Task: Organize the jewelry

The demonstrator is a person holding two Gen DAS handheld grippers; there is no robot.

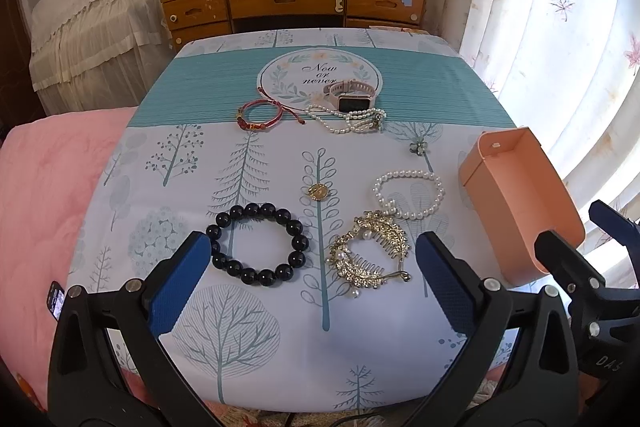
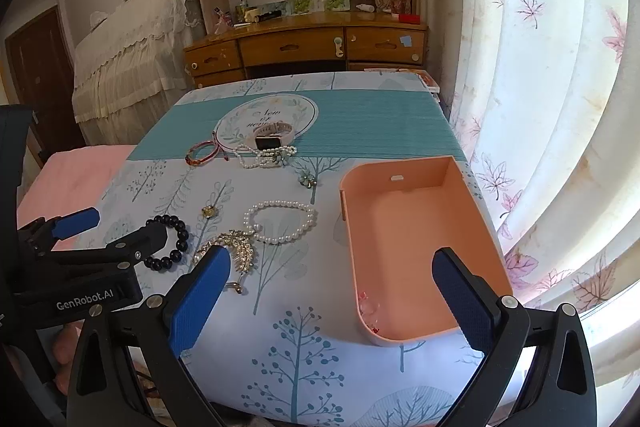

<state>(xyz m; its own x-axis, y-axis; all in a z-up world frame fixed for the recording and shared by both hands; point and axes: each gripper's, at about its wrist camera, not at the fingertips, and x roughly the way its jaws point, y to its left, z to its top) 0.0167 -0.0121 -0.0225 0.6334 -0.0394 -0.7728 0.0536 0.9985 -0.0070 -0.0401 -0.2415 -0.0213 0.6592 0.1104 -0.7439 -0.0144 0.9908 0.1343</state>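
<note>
Left gripper (image 1: 312,269) spread wide, empty, above black bead bracelet (image 1: 256,243) and gold hair comb (image 1: 370,251), right gripper (image 2: 332,285) spread wide, empty, near pink tray (image 2: 420,219).

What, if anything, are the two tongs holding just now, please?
Nothing: the left tongs and right tongs are both open and empty above the tree-patterned tablecloth.

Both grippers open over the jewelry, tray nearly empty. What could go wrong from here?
1. The gold hair comb touches the white pearl bracelet; lifting one may drag the other.
2. The pink tray sits near the table's right edge; a nudge from the right gripper could push it off.
3. The small gold charm lies flat, likely hard to pinch.
</note>
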